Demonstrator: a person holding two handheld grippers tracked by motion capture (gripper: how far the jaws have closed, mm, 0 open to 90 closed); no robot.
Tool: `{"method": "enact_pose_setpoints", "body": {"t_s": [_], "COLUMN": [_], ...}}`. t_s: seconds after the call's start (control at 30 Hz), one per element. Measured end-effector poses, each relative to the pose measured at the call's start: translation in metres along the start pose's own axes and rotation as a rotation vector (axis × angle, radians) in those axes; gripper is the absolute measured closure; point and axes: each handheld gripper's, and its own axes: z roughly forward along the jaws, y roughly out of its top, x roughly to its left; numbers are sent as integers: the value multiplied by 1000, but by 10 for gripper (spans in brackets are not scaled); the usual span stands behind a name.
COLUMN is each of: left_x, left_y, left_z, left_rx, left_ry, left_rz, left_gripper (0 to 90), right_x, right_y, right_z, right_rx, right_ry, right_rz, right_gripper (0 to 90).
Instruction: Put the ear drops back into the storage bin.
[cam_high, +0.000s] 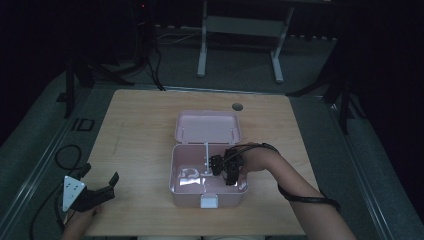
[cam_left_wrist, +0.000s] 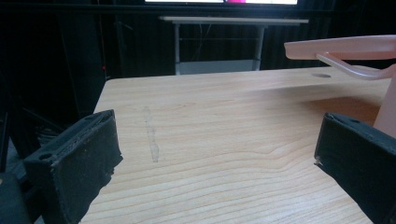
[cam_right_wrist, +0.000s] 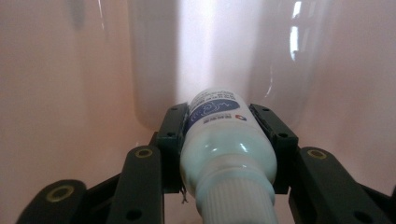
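An open pink box (cam_high: 173, 172) stands mid-table with its lid (cam_high: 207, 127) laid back. My right gripper (cam_high: 227, 172) reaches down into the box's right half. In the right gripper view, the right gripper (cam_right_wrist: 219, 116) is shut on a white bottle (cam_right_wrist: 224, 154) with a blue-printed label and a ribbed cap, both pads pressed to its sides, and the pink inner wall (cam_right_wrist: 70, 93) lies close ahead. My left gripper (cam_high: 100, 176) rests at the table's front left, apart from the box. Its jaws (cam_left_wrist: 217, 154) stand open with nothing between them.
A clear item (cam_high: 189, 174) lies in the box's left half, beside a thin white upright (cam_high: 206, 152). A white latch (cam_high: 209, 201) sits on the box front. The table has a round hole (cam_high: 237, 106) at the back. The box lid (cam_left_wrist: 345, 46) overhangs at the right of the left gripper view.
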Motion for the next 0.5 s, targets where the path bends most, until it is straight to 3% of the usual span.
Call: {"method": "enact_pose_setpoints", "body": {"t_s": [0.5], "left_x": [0], "left_y": [0], "left_z": [0], "left_rx": [1], "left_ry": [2], "left_rz": [3], "left_gripper": [4], "right_x": [0], "right_y": [6], "right_z": [23], "right_rx": [45], "right_ry": [18], "right_rz": [6], "right_gripper": [594]}}
